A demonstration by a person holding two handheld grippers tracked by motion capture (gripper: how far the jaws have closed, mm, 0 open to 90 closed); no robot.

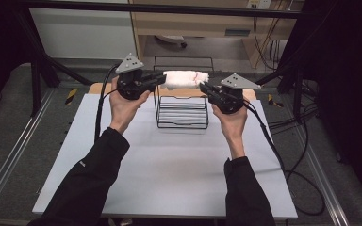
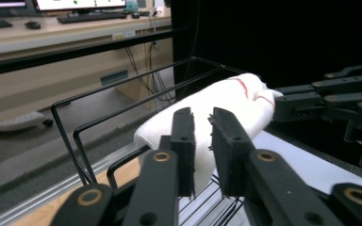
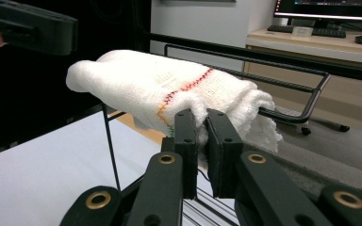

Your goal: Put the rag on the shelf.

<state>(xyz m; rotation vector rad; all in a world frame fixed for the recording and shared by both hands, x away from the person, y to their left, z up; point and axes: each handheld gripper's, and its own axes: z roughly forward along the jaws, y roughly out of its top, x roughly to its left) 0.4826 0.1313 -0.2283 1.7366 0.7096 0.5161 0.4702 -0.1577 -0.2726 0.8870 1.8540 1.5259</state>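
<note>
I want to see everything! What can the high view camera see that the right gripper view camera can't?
High view alone: the person's forearms, the whole grey table and the right gripper's three-cornered plate. Right gripper view alone: the red and orange stitching on the cloth, and a monitor and keyboard on a far desk. Both: the white cloth, gripped at each end above the black wire rack.

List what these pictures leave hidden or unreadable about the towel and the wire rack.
- Towel, high view: overexposed; folds and stitching too bright to read.
- Towel's underside, left gripper view: hidden behind the left gripper.
- Wire rack base, right gripper view: blocked by the right gripper.
- Whether the towel rests on the rack's top rail: cannot tell.
</note>
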